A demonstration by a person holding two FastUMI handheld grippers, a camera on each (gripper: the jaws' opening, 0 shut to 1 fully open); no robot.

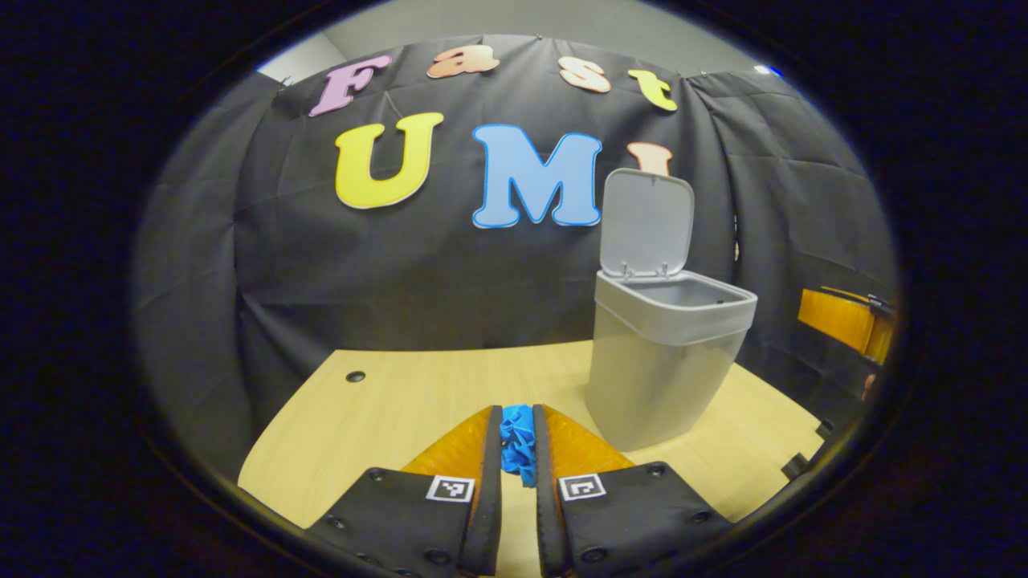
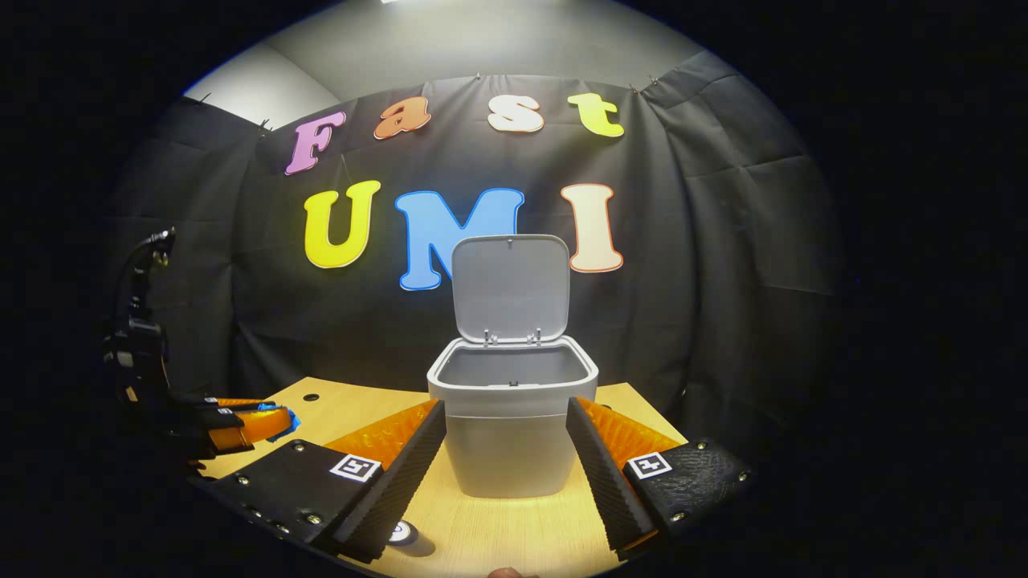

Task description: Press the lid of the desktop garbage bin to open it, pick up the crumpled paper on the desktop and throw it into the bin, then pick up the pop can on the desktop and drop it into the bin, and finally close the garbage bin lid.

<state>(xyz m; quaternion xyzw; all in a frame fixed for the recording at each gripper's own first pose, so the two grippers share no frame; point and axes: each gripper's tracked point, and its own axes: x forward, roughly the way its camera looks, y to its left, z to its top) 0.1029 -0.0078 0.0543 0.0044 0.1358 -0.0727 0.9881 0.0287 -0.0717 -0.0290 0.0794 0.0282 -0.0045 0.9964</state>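
Table (image 1: 385, 409) holds the bin (image 2: 511, 433) w/ lid (image 2: 511, 289) up, inside mostly hidden. Left gripper (image 1: 518, 449) pinches blue paper (image 1: 516, 445), near-left of bin; right gripper (image 2: 506, 445) spread wide. Can (image 2: 404, 535) at near edge, half hidden behind a finger.

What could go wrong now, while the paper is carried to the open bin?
1. The blue crumpled paper is pinched between the left hand-held gripper fingers; it may slip out before reaching the bin.
2. The upright lid could be knocked shut.
3. The pop can lies under the open right hand-held gripper.
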